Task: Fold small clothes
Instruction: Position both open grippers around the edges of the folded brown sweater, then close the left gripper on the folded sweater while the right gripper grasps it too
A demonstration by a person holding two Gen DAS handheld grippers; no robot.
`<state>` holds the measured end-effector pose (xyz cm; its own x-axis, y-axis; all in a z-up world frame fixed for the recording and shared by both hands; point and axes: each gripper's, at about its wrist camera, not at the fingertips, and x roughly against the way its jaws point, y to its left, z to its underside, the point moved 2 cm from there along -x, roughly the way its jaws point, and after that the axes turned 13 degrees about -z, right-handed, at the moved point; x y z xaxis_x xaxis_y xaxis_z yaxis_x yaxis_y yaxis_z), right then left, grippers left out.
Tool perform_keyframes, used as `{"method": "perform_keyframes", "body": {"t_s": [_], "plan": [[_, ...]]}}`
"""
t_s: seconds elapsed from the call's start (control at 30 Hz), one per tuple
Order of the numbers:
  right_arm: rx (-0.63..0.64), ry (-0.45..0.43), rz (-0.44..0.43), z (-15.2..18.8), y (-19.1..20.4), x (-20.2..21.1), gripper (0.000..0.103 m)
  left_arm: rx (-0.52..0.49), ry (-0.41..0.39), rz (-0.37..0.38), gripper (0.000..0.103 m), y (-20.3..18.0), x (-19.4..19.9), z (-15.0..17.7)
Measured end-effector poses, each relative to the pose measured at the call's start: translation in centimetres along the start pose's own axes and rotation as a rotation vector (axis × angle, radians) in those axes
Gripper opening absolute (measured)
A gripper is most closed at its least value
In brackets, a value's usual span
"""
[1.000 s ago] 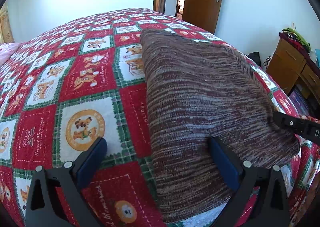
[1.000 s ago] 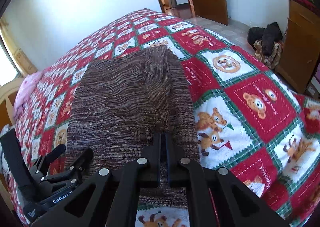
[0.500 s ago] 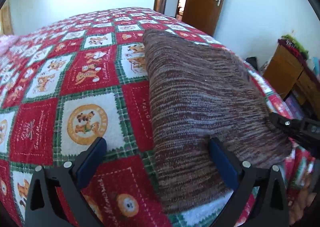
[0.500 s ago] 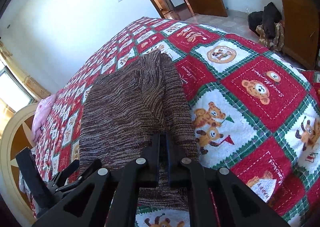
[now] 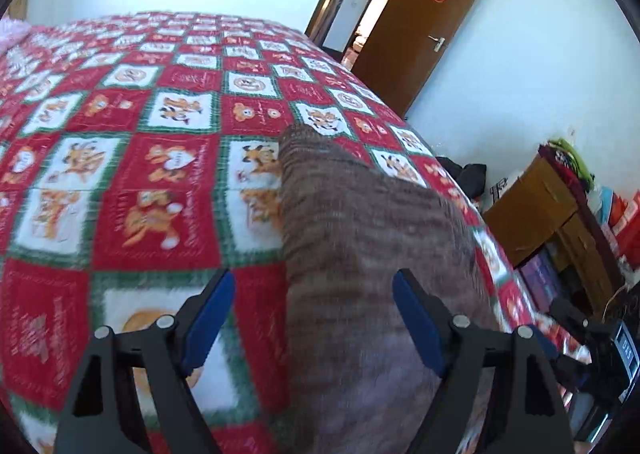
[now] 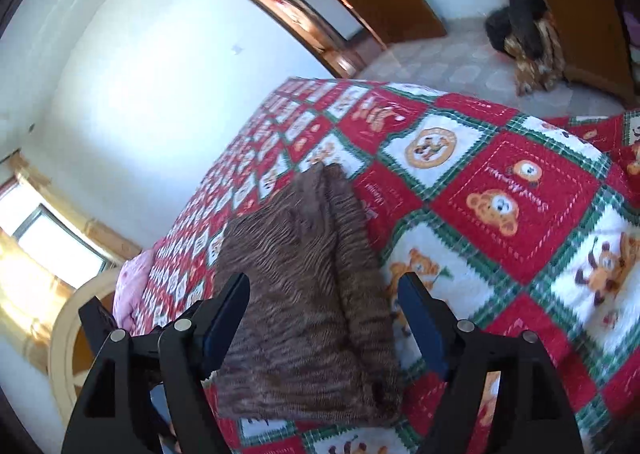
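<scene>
Right jaws: my right gripper [image 6: 322,318] is spreading as I look, blue pads clear of the cloth, nothing pinched; I read that as letting go after laying a fold.
Left jaws: my left gripper [image 5: 310,318] stands wide but is narrowing, its pads on either side of the garment's near edge without pressing it; I would judge it is lining up for the next pinch.
Garment: the brown knit sweater [image 6: 304,294] lies flat on the bed, just under both grippers, one side lapped over along a lengthwise ridge, so it looks partly folded.
Bed: the red bear-print quilt [image 5: 132,190] carries it near the bed's edge, within easy reach.
Beyond: a wooden door [image 5: 424,26] stands open; a dresser [image 5: 540,210] is well apart.
</scene>
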<state>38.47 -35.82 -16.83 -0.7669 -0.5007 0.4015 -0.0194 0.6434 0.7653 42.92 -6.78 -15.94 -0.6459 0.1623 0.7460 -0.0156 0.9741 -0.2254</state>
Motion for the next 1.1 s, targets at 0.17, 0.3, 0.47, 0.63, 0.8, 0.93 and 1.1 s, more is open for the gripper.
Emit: {"method": "perform_keyframes", "body": {"t_s": [0.17, 0.3, 0.47, 0.63, 0.8, 0.93, 1.1], "plan": [[0.048, 0.040, 0.077, -2.4, -0.3, -4.4, 0.077, 0.039, 0.078, 0.020, 0.083, -0.9, -3.5, -0.4], [0.086, 0.080, 0.114, -0.8, -1.5, -7.7, 0.078, -0.020, 0.037, -0.020, 0.083, -1.8, -3.6, 0.7], [0.226, 0.157, 0.140, 0.4, 0.4, -9.2, 0.078, -0.084, 0.015, -0.067, 0.083, -2.7, -3.5, 1.1], [0.356, 0.184, 0.258, 1.4, 1.4, -10.3, 0.075, -0.094, 0.016, -0.074, 0.083, -2.7, -3.6, 1.1], [0.369, 0.180, 0.270, 1.5, 1.5, -10.3, 0.068, -0.107, 0.014, -0.083, 0.083, -3.0, -3.8, 1.1], [0.414, 0.179, 0.275, 1.9, 2.2, -10.4, 0.059, -0.105, 0.014, -0.081, 0.083, -3.0, -3.8, 1.1], [0.364, 0.168, 0.218, 1.3, 1.5, -10.6, 0.062, -0.101, 0.015, -0.078, 0.083, -3.0, -3.9, 1.1]]}}
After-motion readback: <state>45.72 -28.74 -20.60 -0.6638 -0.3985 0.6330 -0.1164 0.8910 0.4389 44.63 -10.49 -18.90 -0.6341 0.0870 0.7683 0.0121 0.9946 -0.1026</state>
